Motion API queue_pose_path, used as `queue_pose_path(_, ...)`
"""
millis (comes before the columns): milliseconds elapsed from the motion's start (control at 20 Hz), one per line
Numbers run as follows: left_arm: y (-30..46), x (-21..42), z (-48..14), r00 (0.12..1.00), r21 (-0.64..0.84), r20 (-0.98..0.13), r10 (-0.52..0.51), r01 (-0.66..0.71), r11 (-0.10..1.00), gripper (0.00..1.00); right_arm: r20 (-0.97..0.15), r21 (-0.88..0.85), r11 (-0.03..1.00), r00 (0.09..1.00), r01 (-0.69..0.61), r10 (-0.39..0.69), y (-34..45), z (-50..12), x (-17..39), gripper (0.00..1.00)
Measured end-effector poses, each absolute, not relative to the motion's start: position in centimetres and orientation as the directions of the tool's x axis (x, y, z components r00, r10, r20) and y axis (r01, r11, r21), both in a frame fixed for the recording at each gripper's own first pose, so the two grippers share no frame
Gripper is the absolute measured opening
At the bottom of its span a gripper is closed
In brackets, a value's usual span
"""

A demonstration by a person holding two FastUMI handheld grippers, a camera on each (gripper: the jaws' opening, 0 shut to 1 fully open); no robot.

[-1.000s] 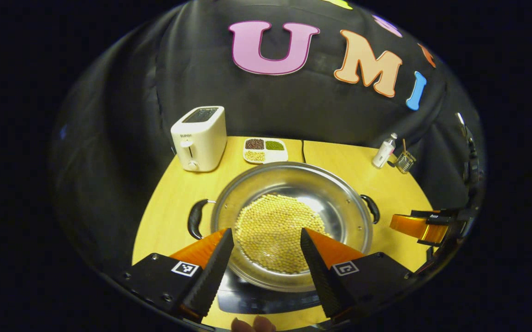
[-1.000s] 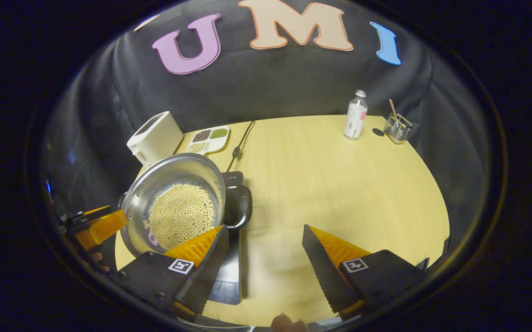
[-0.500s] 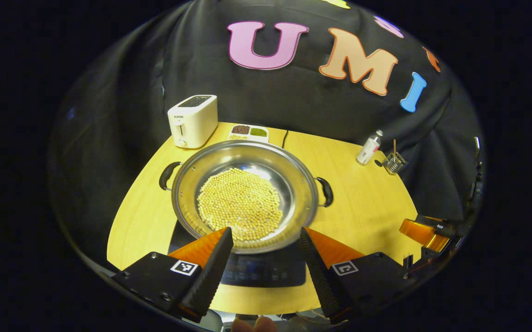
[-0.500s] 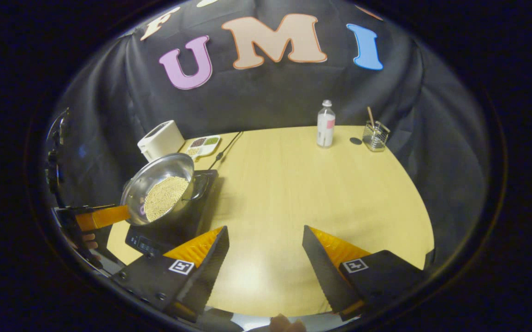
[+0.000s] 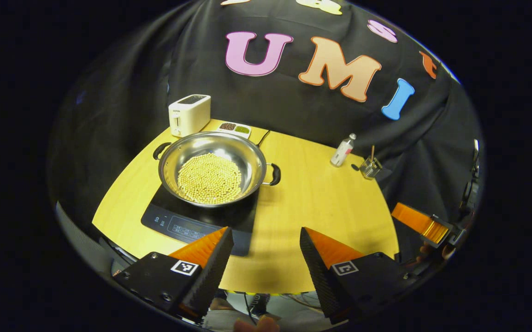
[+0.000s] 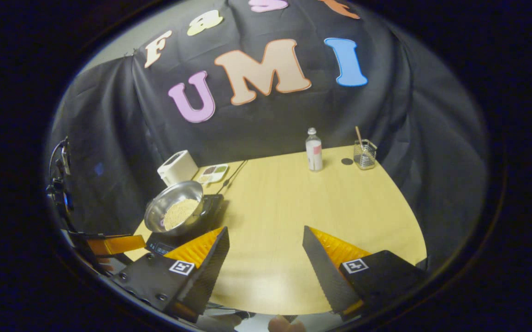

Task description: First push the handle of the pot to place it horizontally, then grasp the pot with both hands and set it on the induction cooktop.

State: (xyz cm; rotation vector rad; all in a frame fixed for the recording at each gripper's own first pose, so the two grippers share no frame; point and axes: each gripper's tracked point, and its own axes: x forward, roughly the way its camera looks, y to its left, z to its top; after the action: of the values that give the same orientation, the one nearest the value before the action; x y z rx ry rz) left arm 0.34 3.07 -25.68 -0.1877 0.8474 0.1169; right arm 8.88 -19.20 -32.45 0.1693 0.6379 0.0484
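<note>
A steel pot (image 5: 211, 168) with yellow beans inside and two black side handles (image 5: 274, 174) sits on the black induction cooktop (image 5: 192, 220), left of the table's middle. My left gripper (image 5: 264, 251) is open, pulled back over the near table edge, apart from the pot. In the right gripper view the pot (image 6: 176, 213) and cooktop (image 6: 210, 205) lie far left. My right gripper (image 6: 265, 251) is open above the table's near side, holding nothing. The right gripper's orange finger (image 5: 416, 222) shows at the far right of the left gripper view, and the left one's (image 6: 116, 244) at the lower left of the right gripper view.
A white toaster (image 5: 189, 114) and a divided dish of beans (image 5: 234, 129) stand behind the pot. A small bottle (image 5: 343, 150) and a glass holder with sticks (image 5: 370, 167) sit at the back right. A cord (image 6: 231, 175) runs from the cooktop to the back wall.
Both grippers have pulled back and up from the pot, which stays on the cooktop and now looks smaller. Both stay open.
</note>
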Motion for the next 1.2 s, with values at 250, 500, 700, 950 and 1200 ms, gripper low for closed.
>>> queue_pose_path(250,0.5,3.0,-20.5,0.727,-0.136,-0.686,-0.006,-0.120,0.983,0.89,-0.506,0.210,0.977,0.858,0.029,0.083,-20.6,-27.0,9.8,0.95)
queue_pose_path(500,-1.9,5.5,-14.1,0.825,-0.149,-0.562,-0.065,-0.023,0.989,0.89,-0.405,0.173,0.985,0.913,0.024,0.049,-20.3,-19.4,9.5,0.95)
queue_pose_path(700,-3.4,5.4,-8.7,0.899,-0.150,-0.425,-0.104,0.044,0.988,0.88,-0.274,0.117,0.993,0.962,0.021,0.012,-19.6,-13.2,8.4,1.00)
queue_pose_path(950,-2.8,3.8,-3.3,0.961,-0.139,-0.234,-0.145,0.115,0.984,0.88,-0.127,0.061,0.997,0.991,0.045,-0.037,-18.1,-8.1,4.8,0.94)
queue_pose_path(1200,-2.5,0.8,0.1,0.982,0.025,-0.100,-0.162,0.165,0.986,0.89,-0.131,0.065,0.997,0.991,0.037,-0.028,-15.9,-7.1,4.6,0.95)
